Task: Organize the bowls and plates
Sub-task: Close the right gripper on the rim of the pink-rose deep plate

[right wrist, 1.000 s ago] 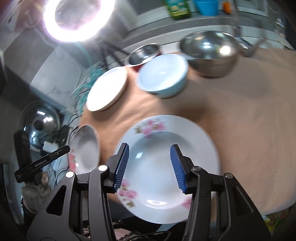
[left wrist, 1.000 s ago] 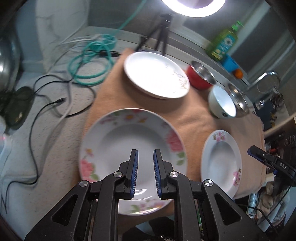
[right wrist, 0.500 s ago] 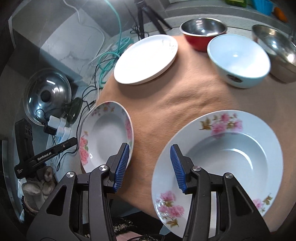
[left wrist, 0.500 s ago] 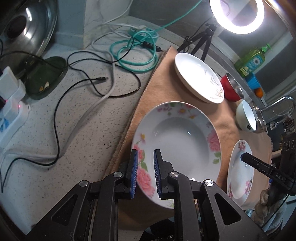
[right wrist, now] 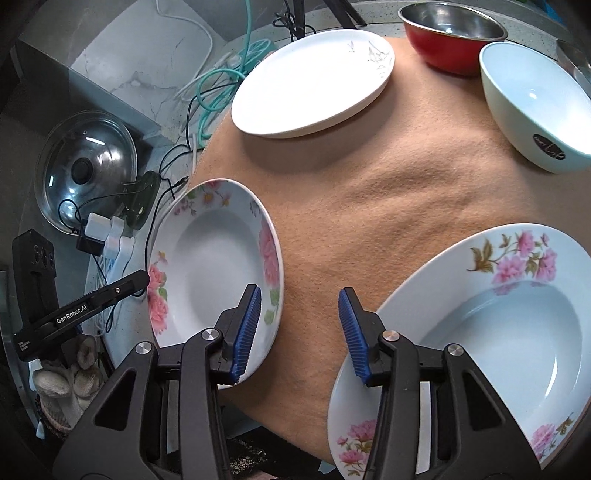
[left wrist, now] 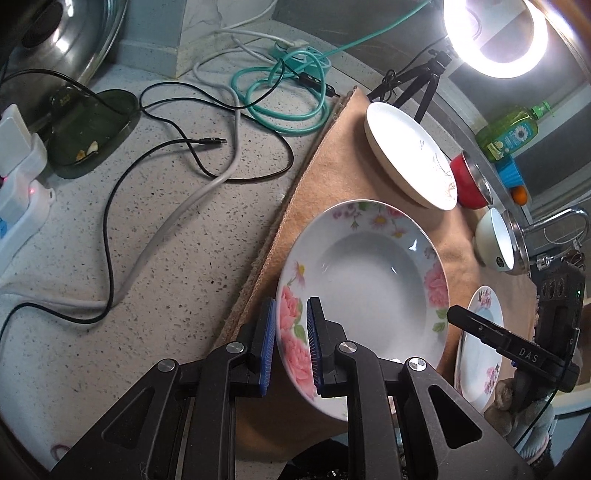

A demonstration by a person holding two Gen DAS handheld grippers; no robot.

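My left gripper (left wrist: 290, 343) has its blue pads on either side of the rim of a floral deep plate (left wrist: 365, 280); the plate's left edge is tilted up off the tan cloth (left wrist: 343, 166). The same plate (right wrist: 214, 266) shows in the right wrist view, with the left gripper (right wrist: 140, 277) at its left rim. My right gripper (right wrist: 299, 328) is open and empty above the cloth (right wrist: 369, 206), between that plate and a second floral plate (right wrist: 498, 350). A plain white plate (right wrist: 314, 81), a red bowl (right wrist: 450, 37) and a pale blue bowl (right wrist: 535, 103) sit farther back.
Cables (left wrist: 229, 122), a teal cord (left wrist: 288, 99) and a power strip (left wrist: 18, 177) lie on the speckled counter left of the cloth. A pot lid (right wrist: 85, 166) leans at the far left. A ring light (left wrist: 495, 33), a soap bottle (left wrist: 509, 133) and a steel bowl (left wrist: 517, 240) stand behind.
The left gripper has swung to the floral plate's left rim and closed on it, tipping that edge up. The right gripper has drawn left off the second floral plate and stays open.
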